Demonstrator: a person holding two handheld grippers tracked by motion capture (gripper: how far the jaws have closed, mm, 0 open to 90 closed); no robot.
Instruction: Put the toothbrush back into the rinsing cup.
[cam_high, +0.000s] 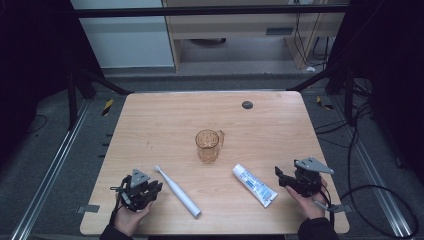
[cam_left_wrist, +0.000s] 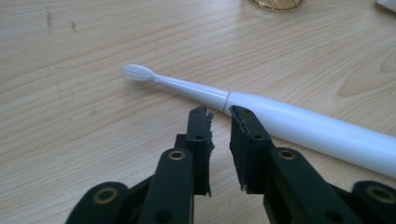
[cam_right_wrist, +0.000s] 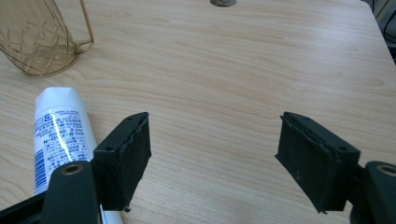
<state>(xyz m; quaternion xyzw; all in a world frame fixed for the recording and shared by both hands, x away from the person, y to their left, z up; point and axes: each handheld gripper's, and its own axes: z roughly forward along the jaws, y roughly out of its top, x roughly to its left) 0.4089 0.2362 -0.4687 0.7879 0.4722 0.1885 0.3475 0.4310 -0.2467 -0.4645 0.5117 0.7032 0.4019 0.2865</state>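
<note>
A white electric toothbrush (cam_high: 177, 192) is seen lying flat on the wooden worktop (cam_high: 150, 125), in the lower left-centre of the high view. Its long axis runs on a diagonal: the brush head is pointed to the upper left of that frame, the blunt handle end to the lower right.

The left tool (cam_high: 156, 188) is held just left of the toothbrush, level with the middle of its length. In the left gripper view the toothbrush (cam_left_wrist: 261, 111) is laid across the frame from the bristled head at upper left to the thick handle at the right edge, and the left tool (cam_left_wrist: 219, 114) is shown with its jaws drawn to a narrow gap, nothing between them, their tips right at the collar where neck meets handle. Whether the tips touch it cannot be told.

A toothpaste tube (cam_high: 254, 185) lies at lower right-centre of the high view, with an amber cup (cam_high: 208, 145) above it. The right tool (cam_high: 278, 176) is set just right of the tube. In the right gripper view its jaws (cam_right_wrist: 212, 140) are spread wide over bare wood, empty; the tube's printed label (cam_right_wrist: 60, 140), unreadable from above, is made out at lower left.
</note>
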